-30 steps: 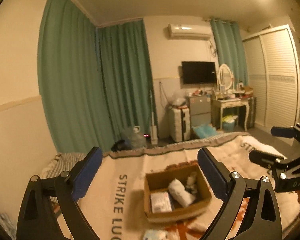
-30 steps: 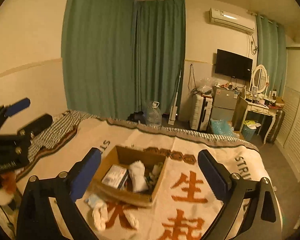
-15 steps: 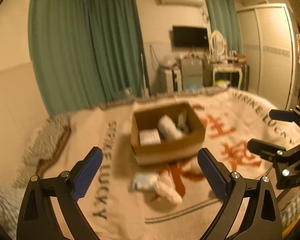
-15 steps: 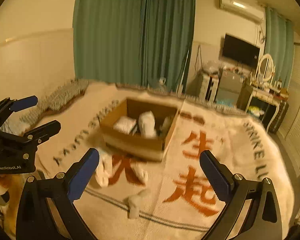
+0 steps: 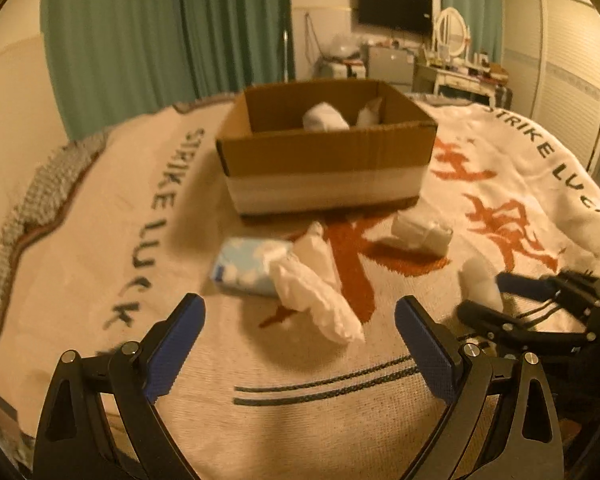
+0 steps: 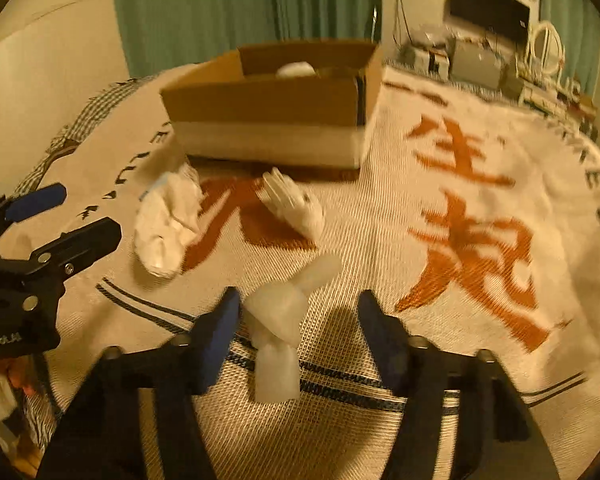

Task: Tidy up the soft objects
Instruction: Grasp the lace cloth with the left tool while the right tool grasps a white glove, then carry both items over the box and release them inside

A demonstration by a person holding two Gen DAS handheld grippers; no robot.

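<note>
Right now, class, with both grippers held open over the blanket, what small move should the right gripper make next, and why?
Probably close the right gripper on the pale soft roll. The roll lies on the blanket between its open fingers, nearer the left one, and outside the cardboard box, which already holds other soft items.

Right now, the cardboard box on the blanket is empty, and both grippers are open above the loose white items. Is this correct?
Not quite: the cardboard box is not empty. The left wrist view shows white bundles inside it. The rest holds: the left gripper and right gripper are open, with loose white items on the blanket.
</note>
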